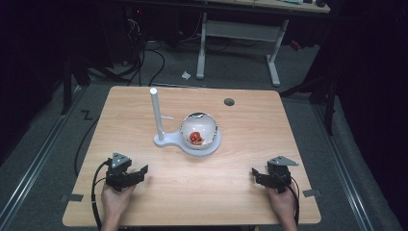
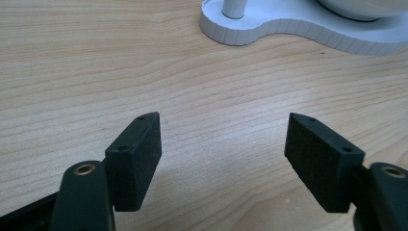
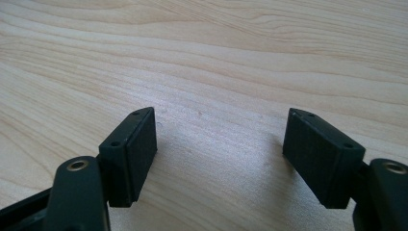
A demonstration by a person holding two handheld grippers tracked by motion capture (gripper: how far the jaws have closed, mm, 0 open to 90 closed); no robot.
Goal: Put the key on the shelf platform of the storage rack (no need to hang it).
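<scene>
A white stand (image 1: 166,140) with an upright white post (image 1: 156,113) sits mid-table, and a round white bowl (image 1: 207,122) rests on its wide end. Something red (image 1: 195,137) lies inside the bowl. My left gripper (image 1: 143,170) rests on the table near the front left, open, with nothing between its jaws; the stand's base (image 2: 298,30) lies ahead of it in the left gripper view. My right gripper (image 1: 253,172) rests near the front right, also open and empty, over bare wood (image 3: 216,72).
The wooden table (image 1: 144,202) has a round cable hole (image 1: 229,102) at the back right. Beyond it stands a white-legged desk (image 1: 240,33) with cables on the grey floor. Metal rails run along both sides of the table.
</scene>
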